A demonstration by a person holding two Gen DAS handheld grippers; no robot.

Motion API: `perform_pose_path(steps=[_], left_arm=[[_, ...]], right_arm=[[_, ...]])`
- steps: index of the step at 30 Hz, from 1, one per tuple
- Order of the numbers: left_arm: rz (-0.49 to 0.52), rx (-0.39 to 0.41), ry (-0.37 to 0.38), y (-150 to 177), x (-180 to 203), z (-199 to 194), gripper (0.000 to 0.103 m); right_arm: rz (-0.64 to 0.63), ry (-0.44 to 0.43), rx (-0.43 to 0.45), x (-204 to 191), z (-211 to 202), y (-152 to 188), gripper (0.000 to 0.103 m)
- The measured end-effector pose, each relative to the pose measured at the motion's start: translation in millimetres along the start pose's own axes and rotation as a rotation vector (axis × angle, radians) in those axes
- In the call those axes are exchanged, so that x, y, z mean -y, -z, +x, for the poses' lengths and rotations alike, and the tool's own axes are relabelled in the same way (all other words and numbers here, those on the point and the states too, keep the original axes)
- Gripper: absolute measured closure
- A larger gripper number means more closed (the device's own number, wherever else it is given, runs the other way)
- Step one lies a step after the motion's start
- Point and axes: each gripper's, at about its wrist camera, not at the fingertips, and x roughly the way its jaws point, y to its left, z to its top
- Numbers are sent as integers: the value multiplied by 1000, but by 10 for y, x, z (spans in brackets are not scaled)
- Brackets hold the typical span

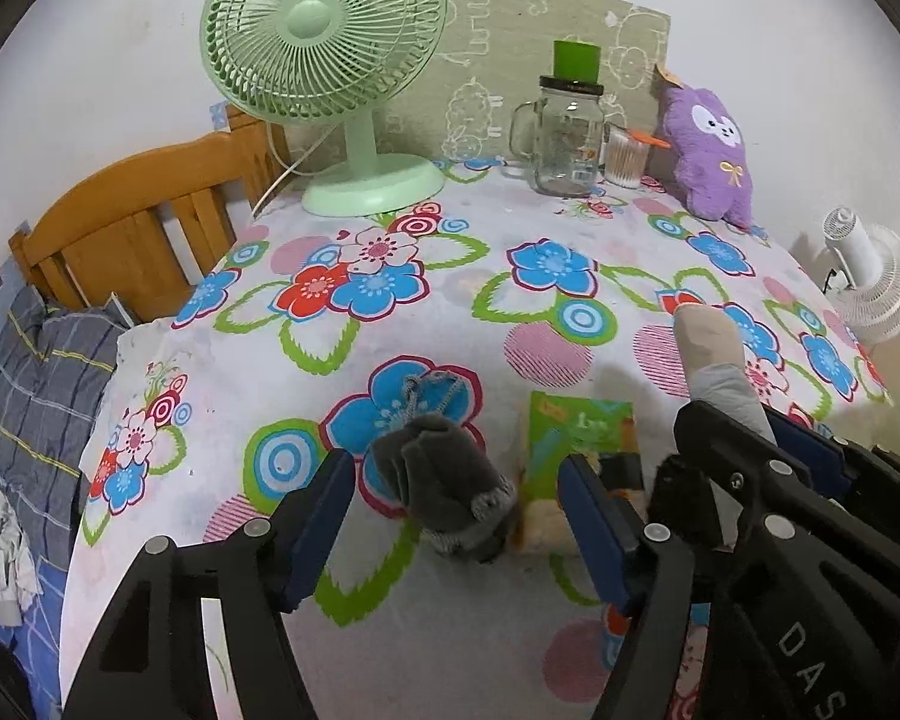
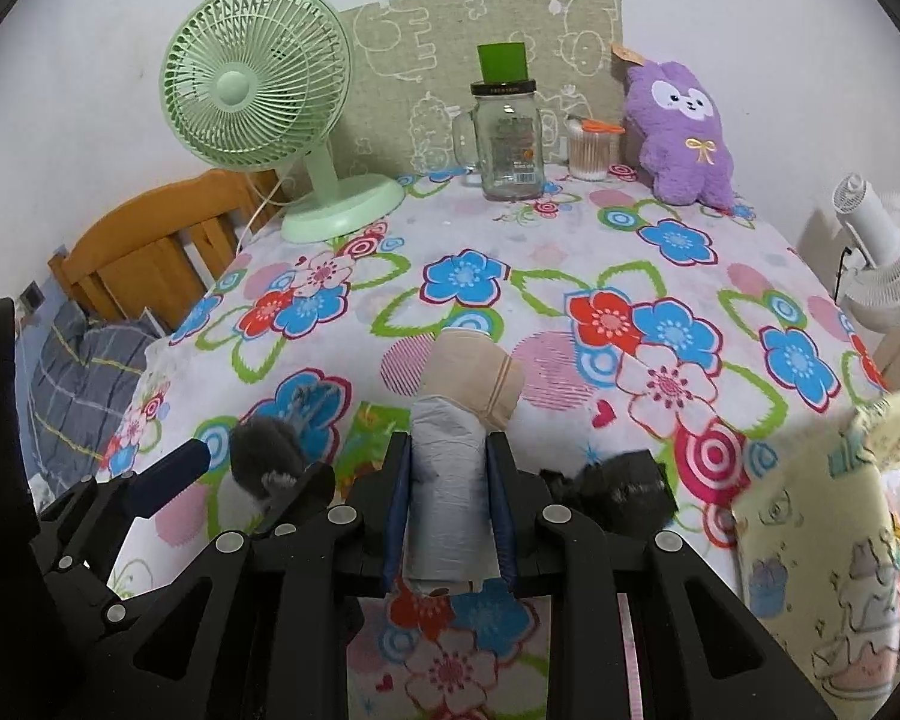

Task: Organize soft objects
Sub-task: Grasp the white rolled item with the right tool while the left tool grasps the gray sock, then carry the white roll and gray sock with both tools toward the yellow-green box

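Note:
A grey fuzzy rolled sock (image 1: 444, 483) lies on the floral tablecloth (image 1: 450, 312) between the open fingers of my left gripper (image 1: 450, 516); it also shows in the right wrist view (image 2: 267, 459). My right gripper (image 2: 447, 468) is shut on a rolled grey and beige soft bundle (image 2: 456, 438), held above the table; the bundle also shows in the left wrist view (image 1: 717, 360). A dark fuzzy item (image 2: 621, 489) lies right of the right gripper. A purple plush toy (image 1: 711, 150) leans against the back wall.
A green desk fan (image 1: 330, 60), a glass jar with a green cup on it (image 1: 570, 132) and a cotton swab box (image 1: 624, 159) stand at the back. A green packet (image 1: 576, 432) lies on the cloth. A patterned yellow bin (image 2: 834, 540) is at right. A white fan (image 2: 882, 264) is beyond the table.

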Motion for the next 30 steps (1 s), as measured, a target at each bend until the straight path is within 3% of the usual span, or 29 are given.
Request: perform_pose_path(steps=[5, 9, 14, 21, 30], left_arm=[[-13, -17, 13, -56, -40, 108, 35], [-32, -57, 30, -51, -79, 235, 47], [-28, -44, 25, -35, -77, 254, 52], [-14, -30, 28, -23, -78, 185, 68], [-9, -13, 32, 31, -57, 25, 74]], right_arm=[[22, 1, -4, 1, 111, -56, 76], [19, 9, -19, -18, 202, -69, 76], [20, 6, -34, -20, 282, -63, 76], [17, 3, -33, -32, 275, -49, 75], [8, -2, -18, -63, 125, 2, 75]])
